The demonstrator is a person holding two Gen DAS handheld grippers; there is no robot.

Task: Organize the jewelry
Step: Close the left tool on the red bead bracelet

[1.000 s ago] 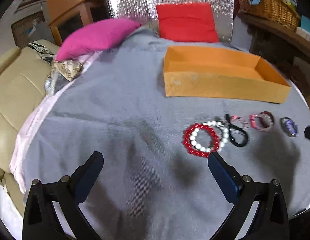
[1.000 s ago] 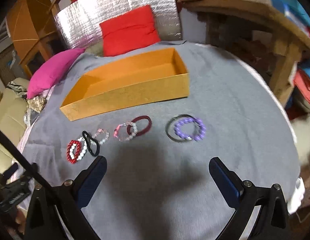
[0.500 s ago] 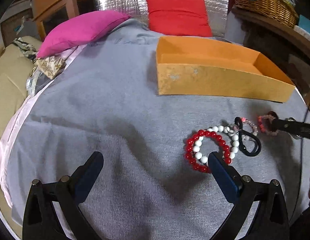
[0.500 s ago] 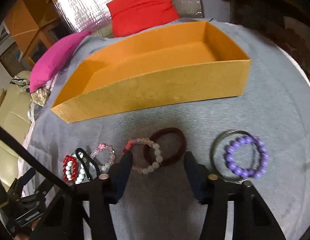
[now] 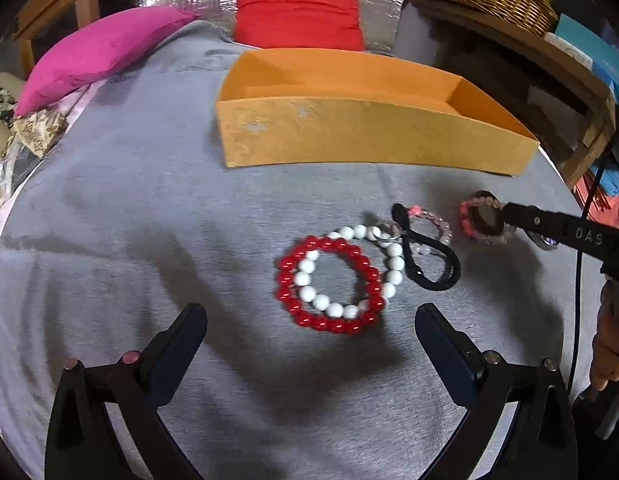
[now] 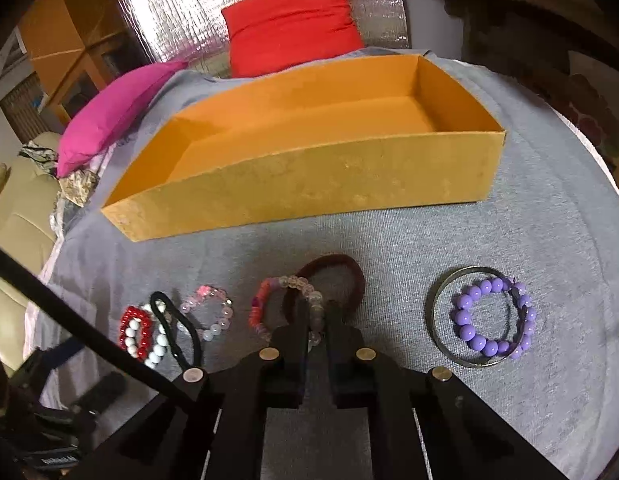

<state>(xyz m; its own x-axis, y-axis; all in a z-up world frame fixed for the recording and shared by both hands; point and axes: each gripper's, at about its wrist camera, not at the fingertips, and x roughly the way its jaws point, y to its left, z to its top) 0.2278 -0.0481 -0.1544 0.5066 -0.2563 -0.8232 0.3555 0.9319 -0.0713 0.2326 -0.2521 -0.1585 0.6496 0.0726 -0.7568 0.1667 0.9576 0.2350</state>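
Right wrist view: right gripper (image 6: 318, 322) jaws, just closed, are clamped on the pink-and-clear bead bracelet (image 6: 265, 312) at 6 o'clock of the orange box (image 6: 309, 176); left gripper (image 5: 309, 340) jaws are held apart over the red bead bracelet (image 5: 329, 284).

A long, open, empty orange cardboard box (image 6: 309, 184) is set on the grey cloth. In front of it a row is laid flat: red-and-white bead bracelets (image 5: 333, 280), a black hair tie (image 5: 425, 256), a pink crystal bracelet (image 6: 208, 312), a maroon hair band (image 6: 341, 276) overlapped by a pink-and-clear bracelet (image 6: 269, 308), and a purple bead bracelet (image 6: 489, 320) inside a metal bangle (image 6: 441, 312).
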